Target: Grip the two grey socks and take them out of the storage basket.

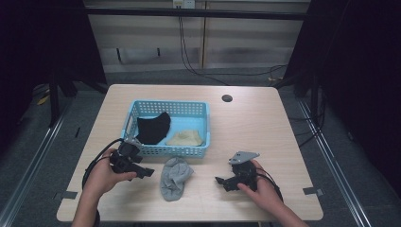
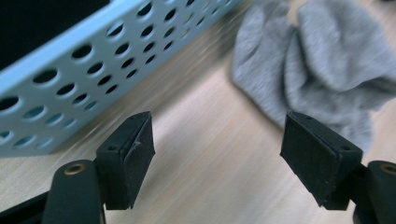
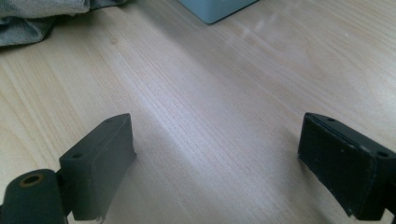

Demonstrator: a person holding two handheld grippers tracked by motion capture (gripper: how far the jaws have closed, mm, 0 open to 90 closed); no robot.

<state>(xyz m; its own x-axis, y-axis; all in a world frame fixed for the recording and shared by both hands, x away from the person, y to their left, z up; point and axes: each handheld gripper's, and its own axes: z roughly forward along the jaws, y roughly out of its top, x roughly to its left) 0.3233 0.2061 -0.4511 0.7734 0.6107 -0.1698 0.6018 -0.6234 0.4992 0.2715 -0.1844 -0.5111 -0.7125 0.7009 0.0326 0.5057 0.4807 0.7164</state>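
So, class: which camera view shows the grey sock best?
The high view: the whole grey sock lies on the table in front of the blue basket. The left gripper view shows much of it close but blurred; the right gripper view catches an edge.

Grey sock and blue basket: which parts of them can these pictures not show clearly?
- Grey sock: its underside is hidden against the table in the high view; the right gripper view's top edge cuts it off.
- Blue basket: in the left gripper view it is blurred and cut by the picture edges.
- Black cloth and beige cloth in the basket: too small in the high view to identify.
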